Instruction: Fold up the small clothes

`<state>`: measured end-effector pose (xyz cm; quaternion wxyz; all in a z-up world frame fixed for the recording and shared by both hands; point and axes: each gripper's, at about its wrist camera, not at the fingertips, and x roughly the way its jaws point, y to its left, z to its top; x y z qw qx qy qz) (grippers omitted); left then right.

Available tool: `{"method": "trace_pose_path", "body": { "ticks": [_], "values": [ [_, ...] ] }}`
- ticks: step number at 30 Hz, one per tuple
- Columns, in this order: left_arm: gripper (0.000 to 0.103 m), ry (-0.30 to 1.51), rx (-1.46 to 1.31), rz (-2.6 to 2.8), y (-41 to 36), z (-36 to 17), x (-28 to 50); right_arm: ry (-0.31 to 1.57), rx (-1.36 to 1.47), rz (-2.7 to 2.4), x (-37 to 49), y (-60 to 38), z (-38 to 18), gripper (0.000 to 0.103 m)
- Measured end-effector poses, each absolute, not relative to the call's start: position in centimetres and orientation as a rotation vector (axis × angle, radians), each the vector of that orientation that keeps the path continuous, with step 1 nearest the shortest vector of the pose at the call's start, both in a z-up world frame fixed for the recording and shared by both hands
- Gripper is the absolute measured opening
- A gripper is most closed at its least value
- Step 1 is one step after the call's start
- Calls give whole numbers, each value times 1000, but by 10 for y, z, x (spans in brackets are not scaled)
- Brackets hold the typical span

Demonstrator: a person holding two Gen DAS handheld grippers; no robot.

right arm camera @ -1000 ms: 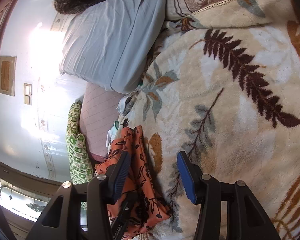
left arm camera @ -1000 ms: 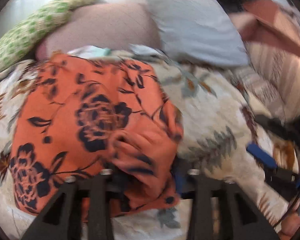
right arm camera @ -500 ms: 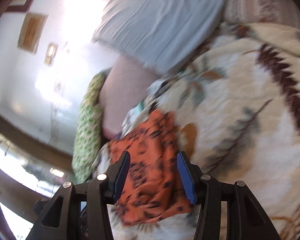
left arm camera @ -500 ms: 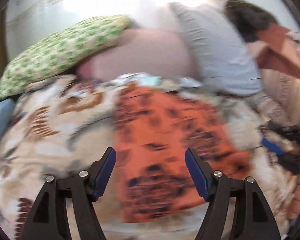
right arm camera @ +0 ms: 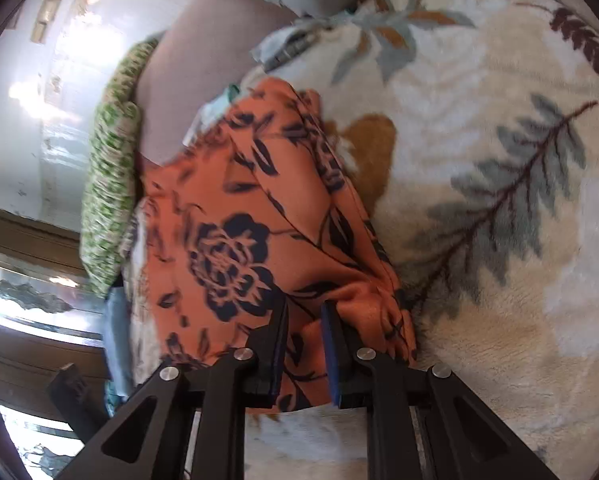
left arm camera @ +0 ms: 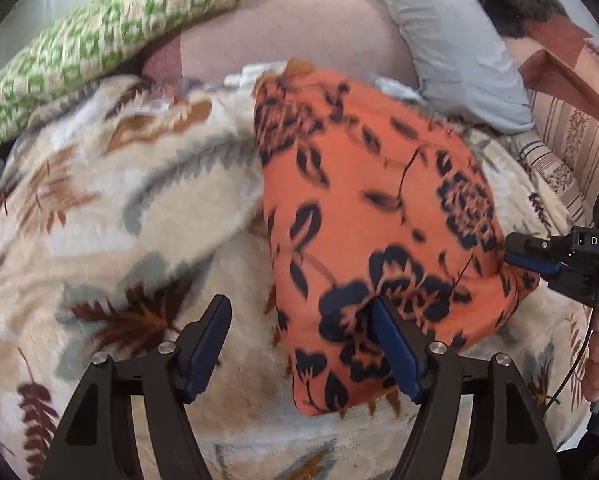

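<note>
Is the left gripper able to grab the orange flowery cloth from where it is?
Probably yes. The left gripper is open, the orange cloth lies just ahead, one finger already over its edge, nothing between.

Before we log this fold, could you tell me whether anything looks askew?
The orange floral garment lies slanted on the blanket, its near corner bunched in the right tool. The left tool is open.

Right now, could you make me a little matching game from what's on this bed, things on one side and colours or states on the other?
Things:
1. garment
2. left gripper
3. right gripper
4. patterned pillow

Colours or states:
a. green and cream
b. jaws wide apart
c. orange with dark flowers
d. jaws nearly closed on cloth

Pairs: 1-c, 2-b, 3-d, 4-a
</note>
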<state>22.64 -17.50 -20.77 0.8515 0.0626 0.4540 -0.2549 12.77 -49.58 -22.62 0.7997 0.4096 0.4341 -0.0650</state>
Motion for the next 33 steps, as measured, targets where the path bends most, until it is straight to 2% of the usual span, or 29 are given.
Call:
{"method": "trace_pose_path", "body": {
  "ticks": [4, 9, 11, 13, 15, 17, 21, 27, 33],
  "values": [
    [74, 858, 142, -547, -187, -176, 253, 818, 805, -78, 153, -497, -197, 21],
    [74, 845, 186, -451, -228, -173, 315, 825, 773, -78, 220, -501, -194, 21],
    [74, 883, 234, -415, -249, -187, 344, 920, 756, -156, 250, -503, -204, 22],
    [74, 951, 275, -364, -263, -208, 369, 1058, 798, -239, 280, -509, -238, 22],
    [75, 1077, 285, -339, -268, -237, 391, 1073, 807, -218, 295, -518, -253, 20],
    [77, 1116, 198, -347, -258, -246, 398, 1091, 856, -199, 295, -525, -248, 20],
    [77, 1068, 151, -381, -234, -224, 372, 1015, 847, -145, 252, -519, -221, 22],
    [76, 965, 142, -479, -191, -192, 273, 1020, 671, -137, 163, -469, -204, 22],
    [77, 1074, 172, -496, -174, -236, 221, 1091, 703, -180, 113, -447, -218, 23]
  ]
}}
